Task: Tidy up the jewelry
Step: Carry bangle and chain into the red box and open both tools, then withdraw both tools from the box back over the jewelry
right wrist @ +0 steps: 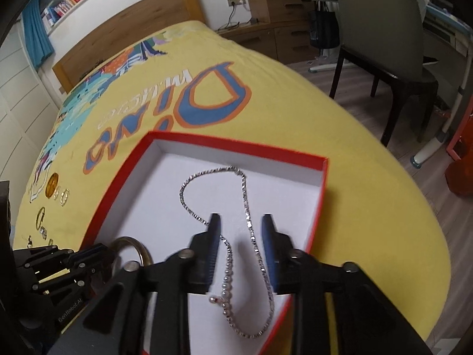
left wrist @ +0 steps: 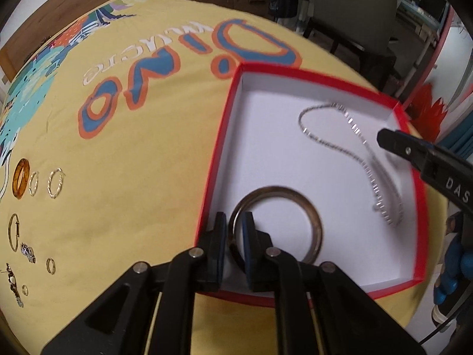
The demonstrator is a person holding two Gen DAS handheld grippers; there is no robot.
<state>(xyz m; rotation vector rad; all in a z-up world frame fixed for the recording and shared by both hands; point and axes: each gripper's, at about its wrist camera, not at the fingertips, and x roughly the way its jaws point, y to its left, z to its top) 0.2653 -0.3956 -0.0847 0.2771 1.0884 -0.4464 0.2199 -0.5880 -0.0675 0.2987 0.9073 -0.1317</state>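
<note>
A red box [left wrist: 217, 148] with a white inside lies on the yellow bedspread. A silver chain necklace [left wrist: 366, 153] lies in it, also in the right wrist view [right wrist: 248, 227]. My left gripper [left wrist: 235, 222] is shut on the near rim of a metal bangle [left wrist: 310, 216] that rests in the box's near corner. My right gripper [right wrist: 241, 222] is open and empty, held over the necklace; one finger [left wrist: 396, 142] shows in the left wrist view. The left gripper [right wrist: 97, 251] and the bangle [right wrist: 139, 245] show at the lower left of the right wrist view.
Several rings and small pieces lie on the bedspread to the left: an amber ring [left wrist: 20, 182], gold rings [left wrist: 56, 183], a thin gold bangle [left wrist: 13, 232]. A chair [right wrist: 381, 47] stands beyond the bed's right edge. A wooden headboard [right wrist: 133, 29] is at the far end.
</note>
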